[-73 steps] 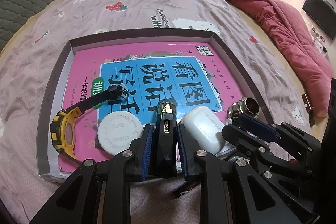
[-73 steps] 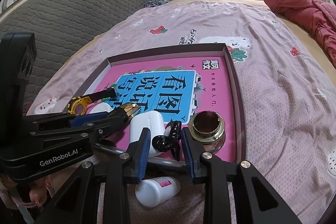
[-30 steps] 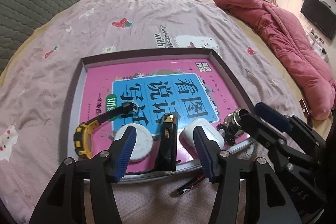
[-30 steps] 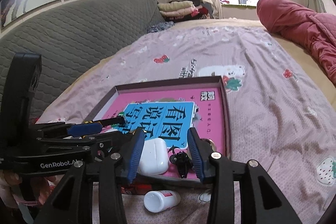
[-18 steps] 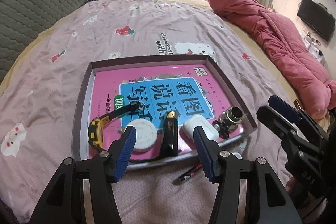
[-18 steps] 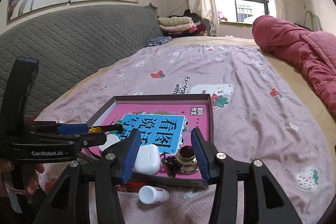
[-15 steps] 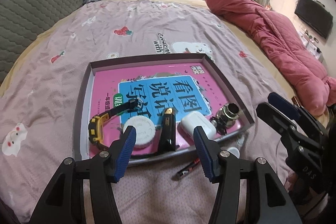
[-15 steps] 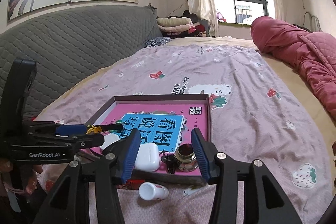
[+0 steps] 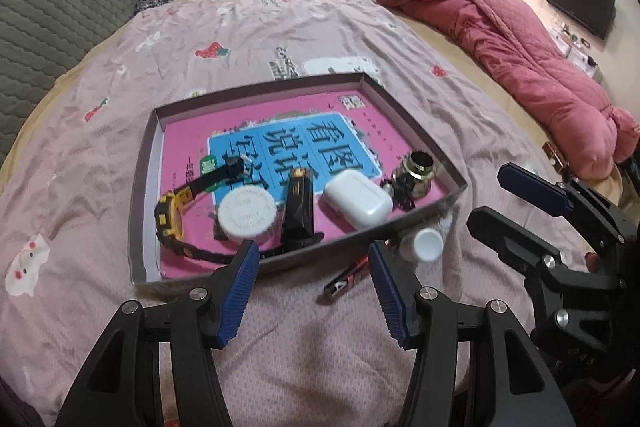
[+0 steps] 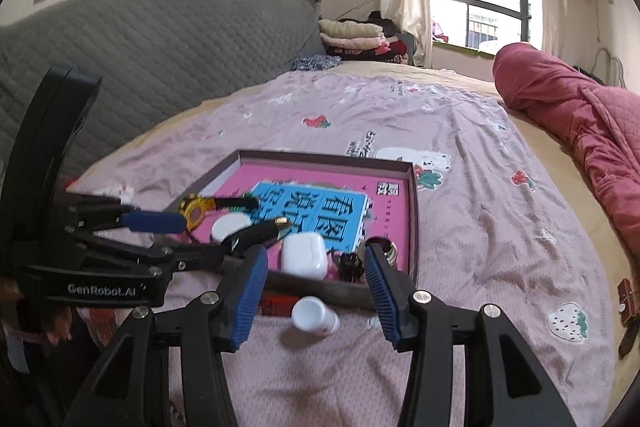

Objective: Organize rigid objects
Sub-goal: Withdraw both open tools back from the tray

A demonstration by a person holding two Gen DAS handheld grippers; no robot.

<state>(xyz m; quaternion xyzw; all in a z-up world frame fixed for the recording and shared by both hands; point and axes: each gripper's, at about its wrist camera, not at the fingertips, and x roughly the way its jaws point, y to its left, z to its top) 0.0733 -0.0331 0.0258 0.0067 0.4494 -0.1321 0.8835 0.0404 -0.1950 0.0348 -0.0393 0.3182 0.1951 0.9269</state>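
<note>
Both claws have drawn back from the tray (image 9: 416, 131), left claw (image 9: 314, 291) and right claw (image 10: 316, 287) released, holding nothing. Watch (image 9: 172, 211), cap (image 9: 247, 214), lighter (image 9: 299, 205) and case (image 9: 357, 198) lie inside; a bottle (image 9: 424, 246) rests on the bed beside it.

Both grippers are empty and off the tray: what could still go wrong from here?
1. The small white bottle and the red-and-black clip lie on the bedspread outside the tray; they may get left out.
2. The bottle lies on its side on soft fabric, so it may roll when fingers close.
3. The black lighter, white earbud case and white cap sit crowded at the near wall; a reach could knock them.
</note>
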